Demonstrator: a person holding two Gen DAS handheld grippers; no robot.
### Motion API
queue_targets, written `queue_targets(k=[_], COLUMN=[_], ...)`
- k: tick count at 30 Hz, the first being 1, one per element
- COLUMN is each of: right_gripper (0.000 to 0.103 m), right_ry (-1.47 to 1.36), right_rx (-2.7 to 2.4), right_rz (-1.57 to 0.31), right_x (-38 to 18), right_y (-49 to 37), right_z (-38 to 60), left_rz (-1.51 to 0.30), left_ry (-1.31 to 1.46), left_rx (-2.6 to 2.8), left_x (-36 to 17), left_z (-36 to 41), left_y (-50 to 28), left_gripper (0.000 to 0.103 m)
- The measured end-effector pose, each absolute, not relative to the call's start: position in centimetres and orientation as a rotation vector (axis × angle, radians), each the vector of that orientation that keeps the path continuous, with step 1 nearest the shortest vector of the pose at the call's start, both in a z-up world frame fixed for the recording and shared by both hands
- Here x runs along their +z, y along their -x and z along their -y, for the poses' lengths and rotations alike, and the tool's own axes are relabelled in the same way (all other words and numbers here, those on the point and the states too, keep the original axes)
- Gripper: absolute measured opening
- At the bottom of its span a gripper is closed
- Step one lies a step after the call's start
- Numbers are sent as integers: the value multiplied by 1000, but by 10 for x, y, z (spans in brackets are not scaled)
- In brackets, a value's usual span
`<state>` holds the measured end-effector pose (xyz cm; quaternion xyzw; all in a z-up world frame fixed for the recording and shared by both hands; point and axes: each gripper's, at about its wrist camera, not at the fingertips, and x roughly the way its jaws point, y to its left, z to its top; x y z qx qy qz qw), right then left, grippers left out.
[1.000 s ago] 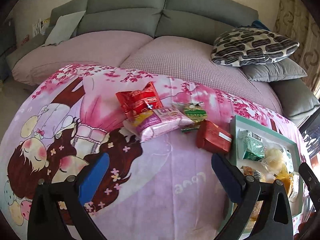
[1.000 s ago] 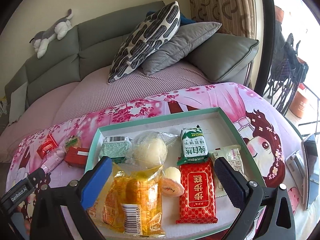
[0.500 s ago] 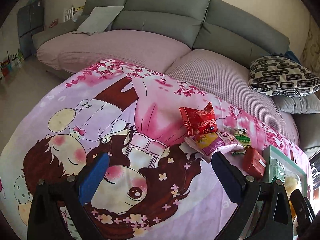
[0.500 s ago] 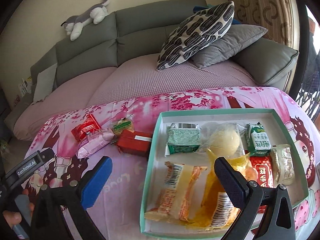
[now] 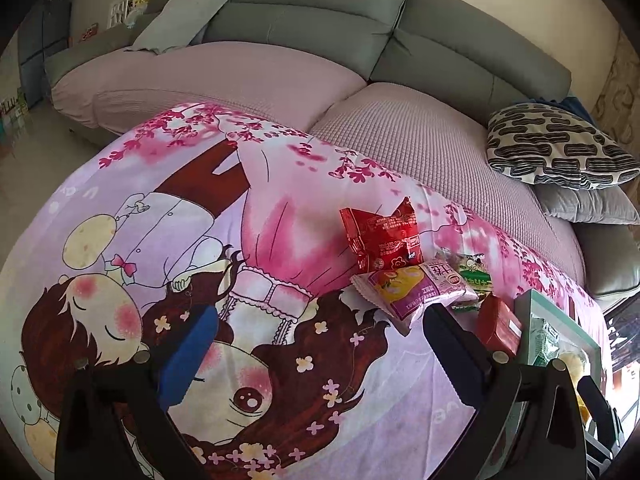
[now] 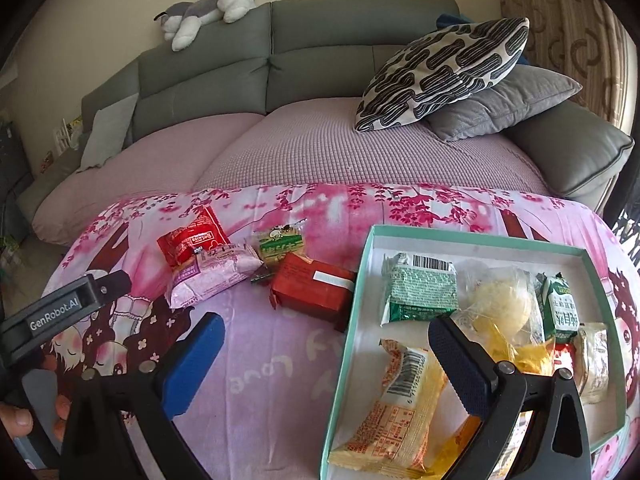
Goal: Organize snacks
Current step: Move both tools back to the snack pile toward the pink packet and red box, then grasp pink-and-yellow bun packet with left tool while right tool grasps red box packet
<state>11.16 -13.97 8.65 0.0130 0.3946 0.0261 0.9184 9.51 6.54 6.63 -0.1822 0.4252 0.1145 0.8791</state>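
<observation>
Loose snacks lie on the pink cartoon cloth: a red packet (image 6: 190, 242), a pink-purple packet (image 6: 212, 276), a small green packet (image 6: 280, 244) and a red box (image 6: 312, 290). They also show in the left wrist view as the red packet (image 5: 382, 238), the pink-purple packet (image 5: 416, 288) and the red box (image 5: 498, 326). A teal-rimmed box (image 6: 362, 280) to the right holds several wrapped snacks. My right gripper (image 6: 324, 360) is open and empty above the box's left edge. My left gripper (image 5: 312, 354) is open and empty, left of the loose snacks.
A grey sofa with a lilac cover (image 6: 320, 148) runs behind the table. A patterned cushion (image 6: 444, 72) and a grey cushion (image 6: 504, 104) sit at its right end. A plush toy (image 6: 208, 6) lies on the backrest. The left gripper's body (image 6: 60, 312) shows at the left.
Both cameras have swung left. The loose snacks now sit further right in the left view. The teal box has shifted right in the right view, and the loose snacks came into view.
</observation>
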Motion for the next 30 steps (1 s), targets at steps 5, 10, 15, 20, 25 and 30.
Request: queue_targets(k=[5,10,15,20,25,30], right_gripper=[103,93,83,82,79,79], right_ry=[-17,73,127,200,269,272], right_rx=[103,127,152,217,277,301], right_rz=[-862,-926,-953,-968,-1008,-1051], right_x=[80,66,61,62,53,40], right_y=[-134,-159,-179,-192,-200,-210], right_z=[136,128,125,116,106,107], left_rz=[-954,-994,-1045,-1127,-1187,-1211], left_ry=[392,399,453,472,401,367], left_rx=[210,152,90,63,100,141], left_x=[60,62,58,42,29,18], left_z=[-58,-45,-29,-12,-1,-4], left_y=[-122,-151,-176,-200,-212,-214], left_gripper=[102,102,102,102,102,102])
